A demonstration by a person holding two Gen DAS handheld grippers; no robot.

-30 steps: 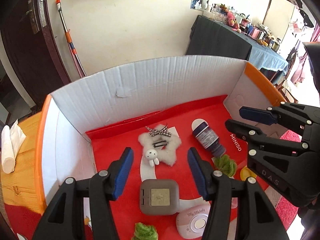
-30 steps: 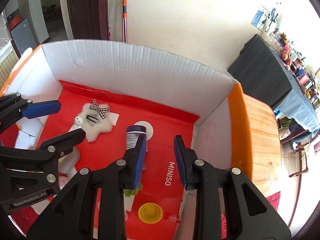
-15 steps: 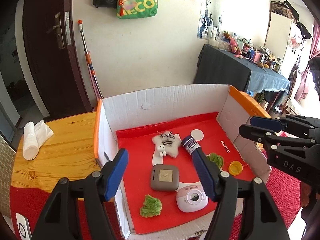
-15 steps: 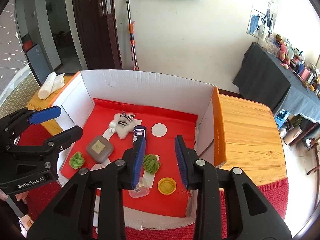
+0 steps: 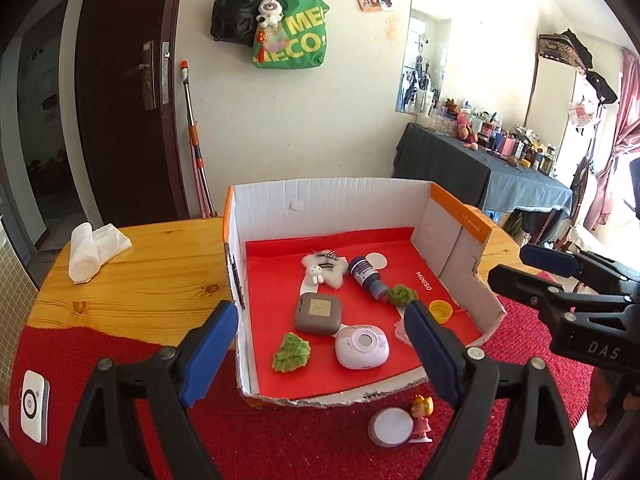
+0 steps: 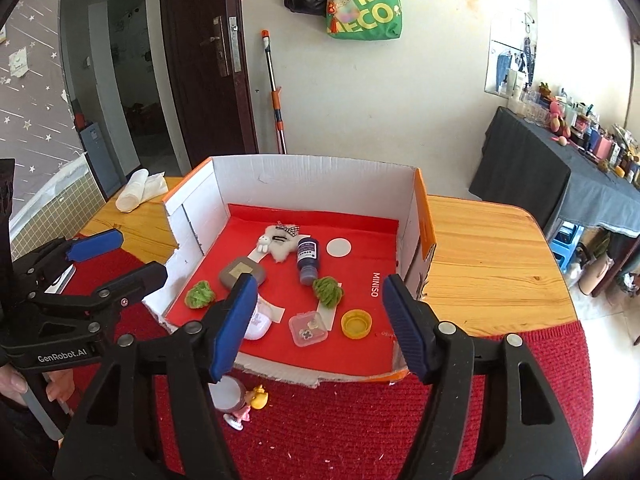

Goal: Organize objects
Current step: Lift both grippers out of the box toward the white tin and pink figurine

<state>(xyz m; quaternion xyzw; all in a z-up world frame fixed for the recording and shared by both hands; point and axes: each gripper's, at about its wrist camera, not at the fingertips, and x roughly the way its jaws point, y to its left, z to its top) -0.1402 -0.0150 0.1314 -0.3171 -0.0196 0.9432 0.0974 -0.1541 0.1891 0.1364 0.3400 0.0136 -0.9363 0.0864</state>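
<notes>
Both my tongs were empty and opening: left gripper point(image 5: 320, 344) and right gripper point(image 6: 316, 320) hung spread over the near edge of the cardboard box point(image 5: 332, 204). Inside, on its red liner: dark blue bottle point(image 5: 366, 276) lying far-centre, grey case point(image 5: 319, 313), pink-white device point(image 5: 362, 348), yellow cap point(image 5: 440, 311) near right. Figurine point(image 5: 422, 420) sat outside, on the red mat.

- A red lining point(image 5: 280, 264) is seen inside the white-walled, orange-edged box point(image 5: 332, 200).
- A dark blue bottle point(image 6: 307, 258), two green tufts point(image 6: 328, 291) and a yellow cap point(image 6: 356, 323) are shown.
- The surface point(image 6: 492, 264) is grained wood, partly covered by red cloth point(image 6: 360, 432).
</notes>
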